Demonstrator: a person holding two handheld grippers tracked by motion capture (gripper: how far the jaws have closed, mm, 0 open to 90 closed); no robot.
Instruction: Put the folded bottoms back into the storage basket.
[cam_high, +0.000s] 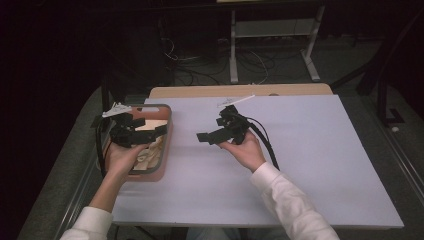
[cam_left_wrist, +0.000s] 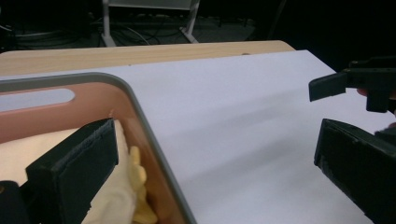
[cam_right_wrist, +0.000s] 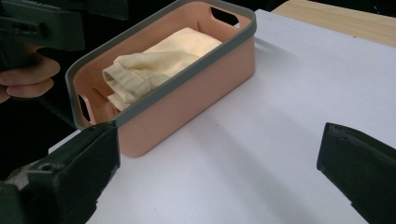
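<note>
Clearly the cloth (cam_right_wrist: 154, 63) in the bin (cam_right_wrist: 196, 100) is soft and light — I'd pinch a raised fold. Both my left gripper (cam_high: 142, 131) and right gripper (cam_high: 206, 137) gape wide — holding nothing.

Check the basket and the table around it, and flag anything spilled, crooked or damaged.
Nothing stands out. The pink basket sits flat near the table's left edge, the cream cloth bunched wholly inside it. Left gripper hangs open over the basket, right gripper open above the table.
</note>
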